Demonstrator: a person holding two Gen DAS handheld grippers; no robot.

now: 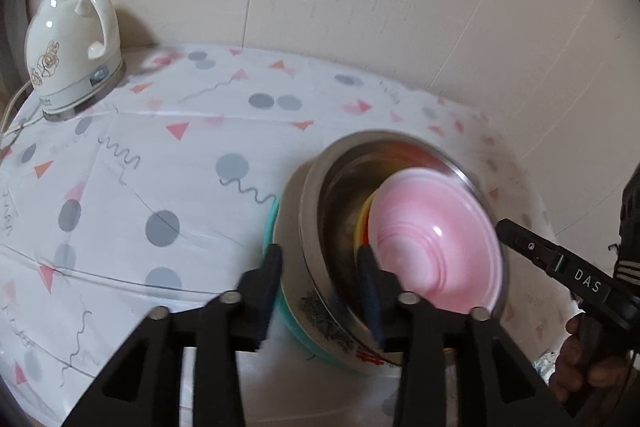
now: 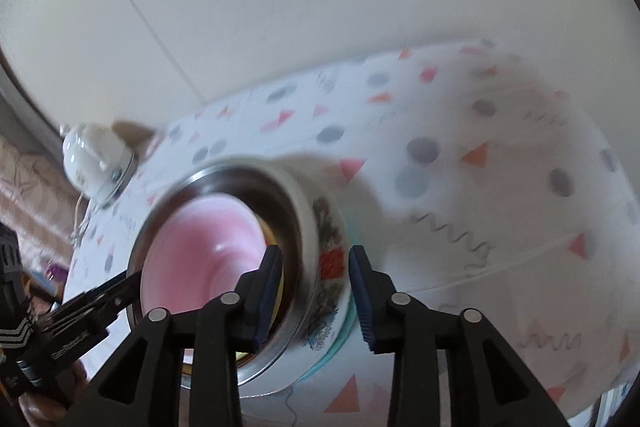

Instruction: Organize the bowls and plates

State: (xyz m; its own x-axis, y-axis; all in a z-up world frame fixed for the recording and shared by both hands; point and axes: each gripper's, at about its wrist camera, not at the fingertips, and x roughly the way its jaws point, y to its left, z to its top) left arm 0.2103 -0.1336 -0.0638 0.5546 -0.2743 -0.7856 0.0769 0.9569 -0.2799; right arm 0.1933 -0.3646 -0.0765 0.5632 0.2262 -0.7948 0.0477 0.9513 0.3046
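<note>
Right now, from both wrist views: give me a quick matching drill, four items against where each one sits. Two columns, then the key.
Items
1. pink bowl
2. steel bowl
3. teal dish
4. kettle

Places
A. bottom of the stack, only its edge showing
B. far corner of the table, by the wall
C. innermost, on top of the stack
D. around the pink bowl, inside the patterned white bowl

Pairs: 1-C, 2-D, 3-A, 4-B
</note>
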